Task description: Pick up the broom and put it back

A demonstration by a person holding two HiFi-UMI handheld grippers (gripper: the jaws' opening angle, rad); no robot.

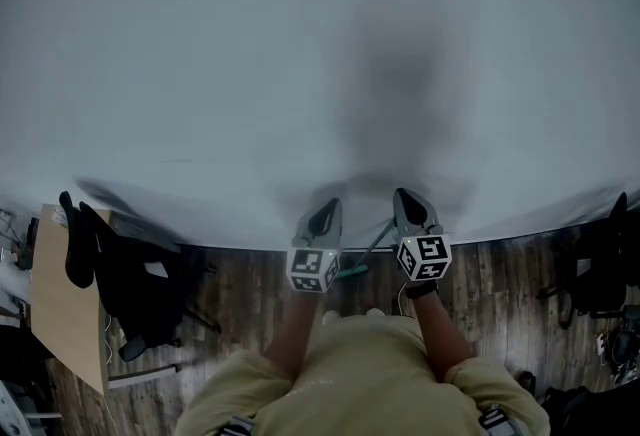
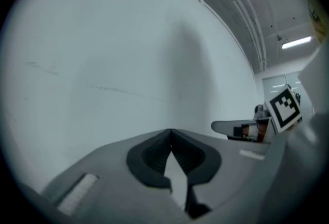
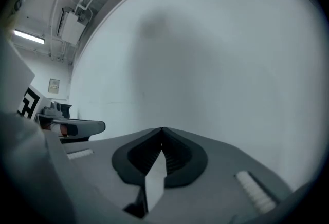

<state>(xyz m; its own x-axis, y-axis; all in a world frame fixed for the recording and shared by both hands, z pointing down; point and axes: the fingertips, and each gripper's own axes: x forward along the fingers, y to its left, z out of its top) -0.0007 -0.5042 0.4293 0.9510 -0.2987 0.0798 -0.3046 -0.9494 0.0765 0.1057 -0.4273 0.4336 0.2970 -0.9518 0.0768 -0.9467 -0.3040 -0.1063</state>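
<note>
White wall (image 1: 300, 44) fills most of the head view, with dark wood floor (image 1: 500, 274) at its foot. Both tools point level at it, side by side. The left gripper (image 1: 328, 214) and right gripper (image 1: 408, 202) are each clenched tip to tip on nothing, which reads as a rest pose, not a carry. The broom (image 1: 372, 246), a thin greenish stick, shows only in the head view, low between them near the wall's foot, apparently set back. Neither gripper view shows it, only bare wall, a ceiling light (image 2: 297, 42) and the other gripper; they alone confirm the empty jaws.
</note>
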